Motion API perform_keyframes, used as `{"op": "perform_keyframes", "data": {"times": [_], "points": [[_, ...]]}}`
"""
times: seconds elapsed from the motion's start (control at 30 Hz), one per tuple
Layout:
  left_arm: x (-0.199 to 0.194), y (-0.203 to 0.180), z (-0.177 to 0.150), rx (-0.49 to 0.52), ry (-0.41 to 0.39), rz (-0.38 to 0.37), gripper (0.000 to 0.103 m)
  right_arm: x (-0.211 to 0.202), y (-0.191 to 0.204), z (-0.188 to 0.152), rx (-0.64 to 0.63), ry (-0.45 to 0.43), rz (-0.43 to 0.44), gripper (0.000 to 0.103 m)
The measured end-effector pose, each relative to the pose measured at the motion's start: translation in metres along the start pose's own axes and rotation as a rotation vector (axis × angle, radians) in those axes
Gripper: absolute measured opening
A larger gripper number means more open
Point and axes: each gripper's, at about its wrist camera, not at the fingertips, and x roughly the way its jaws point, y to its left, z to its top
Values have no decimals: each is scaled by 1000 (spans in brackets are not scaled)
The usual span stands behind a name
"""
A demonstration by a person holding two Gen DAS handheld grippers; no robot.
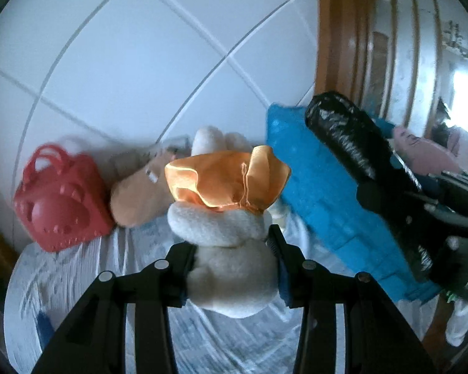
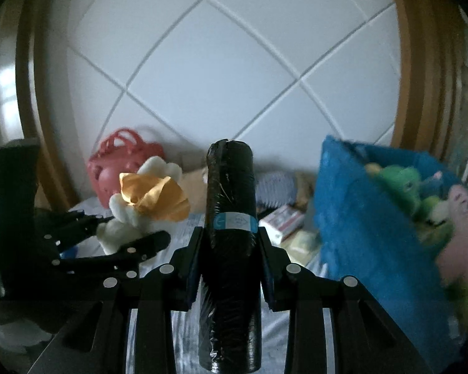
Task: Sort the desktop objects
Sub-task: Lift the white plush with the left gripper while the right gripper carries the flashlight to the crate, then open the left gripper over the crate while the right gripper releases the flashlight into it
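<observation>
My left jaws are clamped on a white plush toy (image 1: pixel 234 268), pinching its soft body just below an orange cloth frill (image 1: pixel 227 177); my right jaws are closed on a black roll of bags (image 2: pixel 229 233) wrapped in shiny film, with a pale label band around it. Both loads hang in the air above the tabletop (image 1: pixel 78 280), which wears a pale patterned cloth.

Just beyond the toy lie a tan plush (image 1: pixel 137 199) and a red plastic basket (image 1: pixel 59 205) against the tiled wall. To my right stands a blue bin (image 2: pixel 358 224).

The risk I see: the toy is squashy and gripped low, so it could slump or slip out if I swing it. The film on the roll looks slick, and the roll is held near its middle with a long end sticking forward, so it may slide or knock the bin's rim.

The right view shows what the left hides: the bin already holds green and pink soft toys (image 2: pixel 402 184), and small boxes (image 2: pixel 284 221) lie on the tabletop beside it. The left view alone shows how far the fingers sink into the plush.
</observation>
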Motion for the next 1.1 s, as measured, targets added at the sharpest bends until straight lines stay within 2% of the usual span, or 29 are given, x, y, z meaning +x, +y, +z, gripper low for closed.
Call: {"op": "perform_keyframes", "data": {"times": [0.2,0.37,0.47,0.63,0.83,0.9,0.93,0.97,1.03,1.1], "points": [[-5,-70,47,56,-61,-49,41,-63,-59,28,6,-89,-63,32],[23,-154,87,80,-95,-81,41,-84,-146,46,-25,-107,-133,32],[56,-200,107,72,-55,-93,41,-79,-213,53,-29,-92,-161,32],[109,-275,137,66,20,-110,41,-33,-325,54,2,19,-162,32],[143,-318,142,130,128,-64,42,1,-384,35,49,114,-112,32],[142,-320,142,142,120,-32,53,11,-395,33,63,125,-93,33],[141,-320,142,145,117,-15,69,7,-399,33,67,125,-86,37],[139,-320,142,144,114,-4,85,4,-403,33,72,126,-79,45],[137,-318,140,142,106,17,92,6,-406,30,79,139,-54,54],[135,-311,140,108,109,26,95,4,-402,30,74,138,-46,60]]}}
